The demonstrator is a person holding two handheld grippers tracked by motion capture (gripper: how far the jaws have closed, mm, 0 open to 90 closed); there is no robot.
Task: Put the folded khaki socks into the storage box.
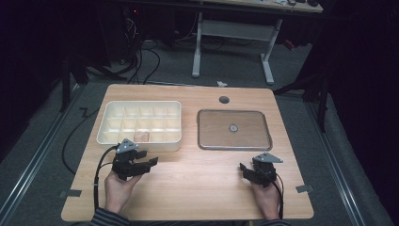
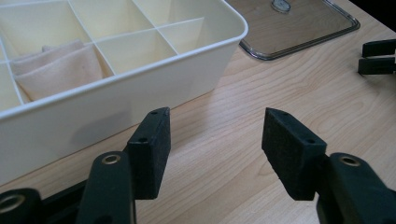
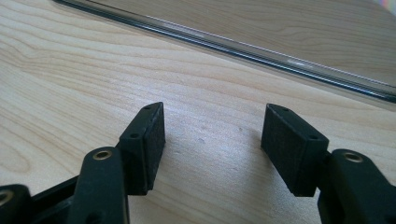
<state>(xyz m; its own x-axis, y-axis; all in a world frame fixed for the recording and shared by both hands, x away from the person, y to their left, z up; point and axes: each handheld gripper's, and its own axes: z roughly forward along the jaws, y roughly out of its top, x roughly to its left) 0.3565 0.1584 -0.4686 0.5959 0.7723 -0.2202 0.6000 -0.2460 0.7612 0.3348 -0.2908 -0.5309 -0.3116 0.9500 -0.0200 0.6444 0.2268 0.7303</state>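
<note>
One pink cloth (image 2: 58,70) in divided tray (image 2: 140,88)

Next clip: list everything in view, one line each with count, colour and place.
divided box: 1, cream, table's left half
folded cloth: 1, pale pink, in a front-row compartment of the box
clear lid: 1, transparent with a round knob, flat on the table right of the box
table: 1, light wood, with a dark round hole at its far edge
white-legged desk: 1, behind the table
left gripper: 1, black, jaws open, in front of the box
right gripper: 1, black, jaws open, in front of the lid
</note>
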